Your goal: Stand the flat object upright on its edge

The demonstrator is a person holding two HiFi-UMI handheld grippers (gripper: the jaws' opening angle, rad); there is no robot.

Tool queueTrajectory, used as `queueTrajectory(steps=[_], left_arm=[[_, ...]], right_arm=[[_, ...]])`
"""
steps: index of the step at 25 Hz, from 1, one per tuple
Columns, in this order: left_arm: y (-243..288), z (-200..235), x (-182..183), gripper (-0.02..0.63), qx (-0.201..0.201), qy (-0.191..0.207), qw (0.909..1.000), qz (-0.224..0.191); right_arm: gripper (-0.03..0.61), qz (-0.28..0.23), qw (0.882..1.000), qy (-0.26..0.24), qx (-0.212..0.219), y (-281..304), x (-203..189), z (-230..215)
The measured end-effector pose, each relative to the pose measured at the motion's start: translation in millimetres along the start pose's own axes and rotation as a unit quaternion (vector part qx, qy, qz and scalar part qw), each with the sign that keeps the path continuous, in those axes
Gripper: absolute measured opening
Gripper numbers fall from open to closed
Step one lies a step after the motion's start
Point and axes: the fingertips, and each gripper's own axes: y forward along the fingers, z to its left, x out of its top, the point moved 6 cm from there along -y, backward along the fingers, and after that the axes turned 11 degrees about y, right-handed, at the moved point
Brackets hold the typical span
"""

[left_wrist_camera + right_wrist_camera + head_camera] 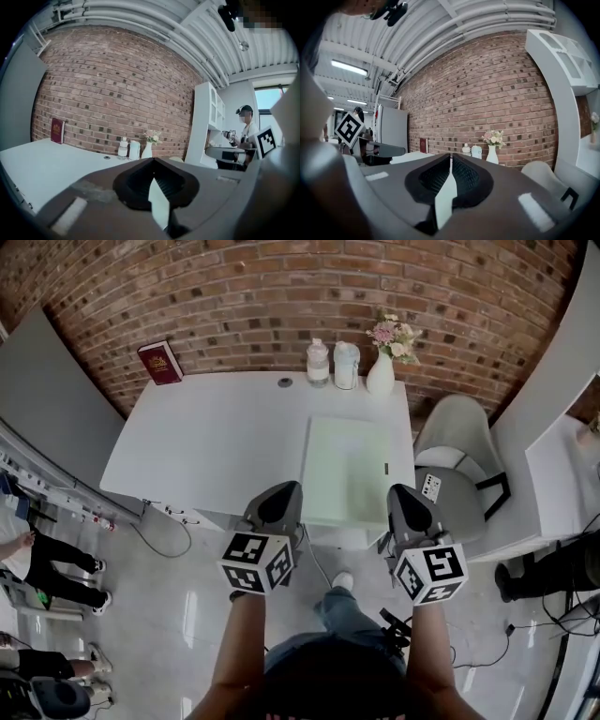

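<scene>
A pale green flat board (pixel 347 470) lies on the right part of the white table (pixel 216 446), reaching its front edge. A dark red book (pixel 159 362) stands upright against the brick wall at the table's back left; it also shows in the left gripper view as the red book (pixel 57 131) and in the right gripper view as the book (pixel 423 145). My left gripper (pixel 289 486) is shut and empty just before the table's front edge, by the board's near left corner. My right gripper (pixel 398 489) is shut and empty at the board's near right corner. Both jaw pairs, left gripper (pixel 152 159) and right gripper (pixel 450 155), point across the table toward the wall.
Two bottles (pixel 318 363) (pixel 346 366) and a white vase of flowers (pixel 381 371) stand at the table's back edge. A grey chair (pixel 459 460) sits right of the table. People stand on the floor at the left (pixel 47 559), and another person (pixel 246 129) stands to the right.
</scene>
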Motion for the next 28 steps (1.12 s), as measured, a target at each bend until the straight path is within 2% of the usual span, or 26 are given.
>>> queueTrajectory(steps=[3,7,15,21,28], left_arm=[[32,12,5,-0.005,0.001,-0.014,0.9998,0.011],[68,25,9,-0.003,0.007,-0.042,0.9991,0.002],[130,43,2,-0.003,0.018,-0.027,0.9992,0.024],[152,48,-9,-0.003,0.018,-0.026,0.9984,0.047],[157,64,-27,-0.003,0.037,-0.062,0.9953,0.065]], right_arm=[[0.002,0.020,1.000,0.006,0.014,28,9,-19],[-0.003,0.032,0.999,0.024,0.021,56,17,-49],[-0.002,0.059,0.998,0.006,0.001,105,15,-101],[-0.002,0.077,0.996,0.035,-0.012,124,7,-124],[0.000,0.114,0.992,0.060,-0.017,133,-13,-132]])
